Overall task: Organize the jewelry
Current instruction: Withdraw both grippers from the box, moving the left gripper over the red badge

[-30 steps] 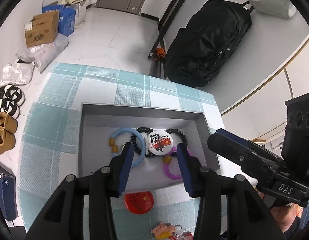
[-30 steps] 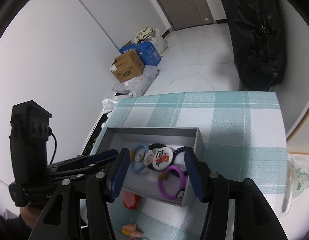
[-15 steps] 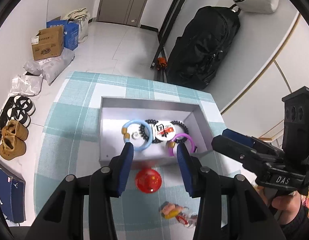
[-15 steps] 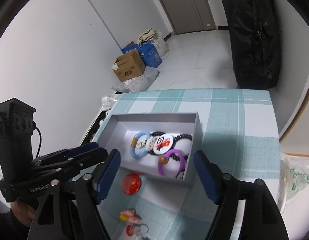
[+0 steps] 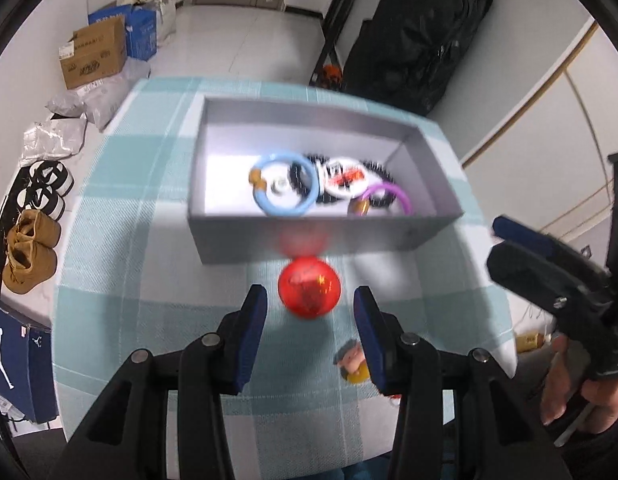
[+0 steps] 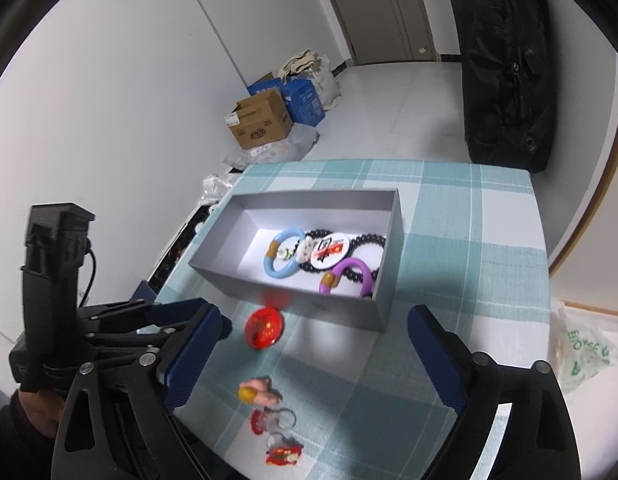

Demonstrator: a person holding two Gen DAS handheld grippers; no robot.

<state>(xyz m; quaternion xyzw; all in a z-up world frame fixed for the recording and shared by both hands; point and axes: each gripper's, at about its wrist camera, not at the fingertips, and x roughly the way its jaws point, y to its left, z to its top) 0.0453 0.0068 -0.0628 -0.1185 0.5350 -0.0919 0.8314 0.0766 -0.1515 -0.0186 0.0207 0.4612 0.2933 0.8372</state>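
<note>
A grey open box (image 5: 213,236) (image 6: 213,240) sits on the checked tablecloth and holds a blue ring (image 5: 284,189) (image 6: 283,258), a white badge (image 5: 345,180) (image 6: 328,251), black beads and a purple ring (image 5: 383,196) (image 6: 345,276). A red round badge (image 5: 309,294) (image 6: 265,328) lies on the cloth in front of the box. My left gripper (image 5: 307,308) is open and empty, its fingers either side of the red badge and above it. My right gripper (image 6: 313,340) is wide open and empty, above the cloth near the box's front.
A small figure keychain (image 5: 353,364) (image 6: 259,394) and red charms (image 6: 279,432) lie near the table's front edge. Cardboard boxes (image 5: 95,56), shoes (image 5: 31,252) and a black bag (image 5: 413,36) are on the floor beyond the table.
Both grippers have drawn back from the box toward the table's front. The left one now hovers over the red badge. The right gripper has opened wider.
</note>
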